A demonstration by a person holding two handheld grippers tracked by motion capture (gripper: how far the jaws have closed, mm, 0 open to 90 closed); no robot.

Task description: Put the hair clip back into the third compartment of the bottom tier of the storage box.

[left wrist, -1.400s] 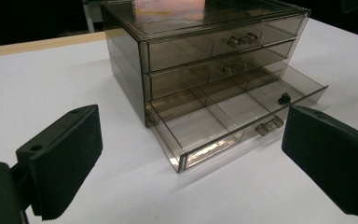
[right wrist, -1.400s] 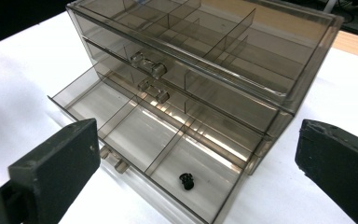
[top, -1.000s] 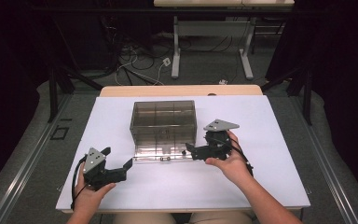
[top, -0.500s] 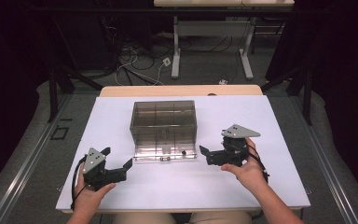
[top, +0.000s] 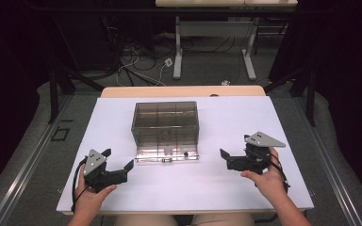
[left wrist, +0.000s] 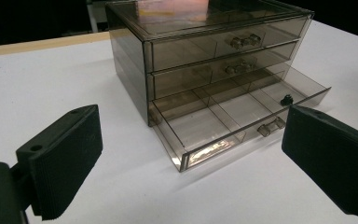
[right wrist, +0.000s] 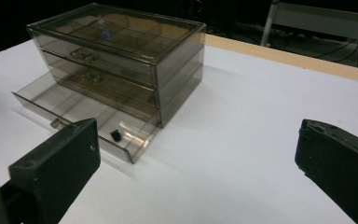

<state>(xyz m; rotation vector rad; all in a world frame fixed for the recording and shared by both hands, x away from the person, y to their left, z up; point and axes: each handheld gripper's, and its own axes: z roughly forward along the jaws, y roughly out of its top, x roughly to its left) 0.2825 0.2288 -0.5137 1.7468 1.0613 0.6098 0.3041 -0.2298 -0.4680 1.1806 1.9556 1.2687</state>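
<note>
A smoked clear three-drawer box stands at the middle of the white table. Its bottom drawer is pulled out, and a small black object lies in the drawer's right compartment. My left gripper rests open at the front left, short of the drawer. To the right of the drawer my right gripper is open and holds nothing. The left gripper view has the box, the open drawer and the black object beyond the gripper. From the right gripper the black object lies in the drawer's near corner.
A wooden strip borders the table's far edge. Beyond it stand table legs and loose cables on the floor. Bare white surface lies on both sides of the box and in front of it.
My right gripper has drawn back from the drawer's front to the right, ending well clear of the box. The left gripper has stayed put.
</note>
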